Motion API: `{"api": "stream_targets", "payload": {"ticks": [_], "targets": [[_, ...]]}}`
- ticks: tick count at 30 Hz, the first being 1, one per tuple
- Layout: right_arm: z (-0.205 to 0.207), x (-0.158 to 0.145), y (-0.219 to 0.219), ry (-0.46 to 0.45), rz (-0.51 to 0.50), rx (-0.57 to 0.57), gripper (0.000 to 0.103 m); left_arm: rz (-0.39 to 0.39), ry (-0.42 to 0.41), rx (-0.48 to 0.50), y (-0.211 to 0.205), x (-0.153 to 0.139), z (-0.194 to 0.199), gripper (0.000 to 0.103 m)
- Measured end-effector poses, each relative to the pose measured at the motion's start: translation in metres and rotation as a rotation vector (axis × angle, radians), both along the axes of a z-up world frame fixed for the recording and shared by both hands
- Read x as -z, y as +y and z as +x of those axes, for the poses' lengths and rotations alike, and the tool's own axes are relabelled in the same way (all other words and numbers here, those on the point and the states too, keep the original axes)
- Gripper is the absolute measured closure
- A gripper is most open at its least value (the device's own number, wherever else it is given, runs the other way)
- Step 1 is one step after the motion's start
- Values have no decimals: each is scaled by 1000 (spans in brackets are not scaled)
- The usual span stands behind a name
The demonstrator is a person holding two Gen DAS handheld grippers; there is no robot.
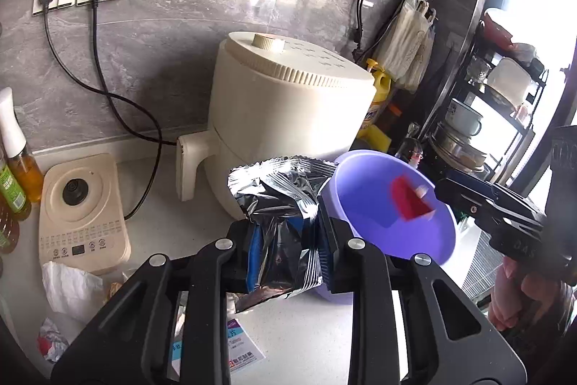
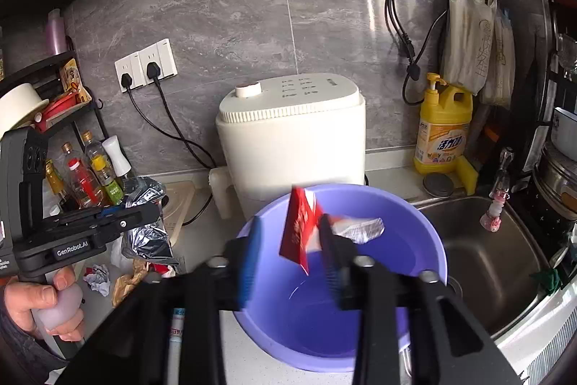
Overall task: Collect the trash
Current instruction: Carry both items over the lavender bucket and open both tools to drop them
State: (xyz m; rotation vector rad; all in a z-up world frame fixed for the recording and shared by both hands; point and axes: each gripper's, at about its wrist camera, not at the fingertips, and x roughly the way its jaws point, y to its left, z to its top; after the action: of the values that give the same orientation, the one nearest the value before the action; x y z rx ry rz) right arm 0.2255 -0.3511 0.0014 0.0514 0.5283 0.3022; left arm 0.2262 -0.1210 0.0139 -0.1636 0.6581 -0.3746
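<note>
A: The purple basin [image 2: 414, 240] stands on the counter [image 1: 306, 331] before the cream appliance [image 1: 288, 103], with the sink [image 2: 487, 258] at its right. The left gripper [image 1: 286, 240] is clamped on the foil bag [image 1: 277, 215], which stands upright between its pads, just left of the basin and near its rim.

B: And the right gripper [image 2: 288, 240]?

A: It is above the basin with its jaws apart. The red wrapper [image 2: 299, 233] sits between them, probably already loose, though the blur hides this.

B: So the left one must go right, over the rim?

A: I think yes. More trash lies at the near left: a white tissue [image 1: 68, 287] and crumpled paper [image 2: 98, 278].
</note>
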Motion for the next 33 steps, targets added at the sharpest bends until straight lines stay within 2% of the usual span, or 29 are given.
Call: {"api": "stream_targets", "payload": {"ticks": [16,20,21,22,24,27,33], "targets": [[-23,3,-63,11,49,190,55,11,16,190,-87,-5,45,77],[-32,5,-71,21,55,220,55,12,35,230,-106,-4,48,73],[-34,7,-72,25,57,224,54,17,31,237,-109,-4,46,64],[-34,8,-72,31,58,227,53,21,31,239,-111,-4,45,44],[-35,10,-71,41,57,229,53,-1,29,243,-108,-3,41,30],[-36,10,-67,40,56,227,47,-10,34,225,-99,-3,36,30],[-33,10,-51,50,55,187,43,-9,35,123,-60,-5,20,27]]}}
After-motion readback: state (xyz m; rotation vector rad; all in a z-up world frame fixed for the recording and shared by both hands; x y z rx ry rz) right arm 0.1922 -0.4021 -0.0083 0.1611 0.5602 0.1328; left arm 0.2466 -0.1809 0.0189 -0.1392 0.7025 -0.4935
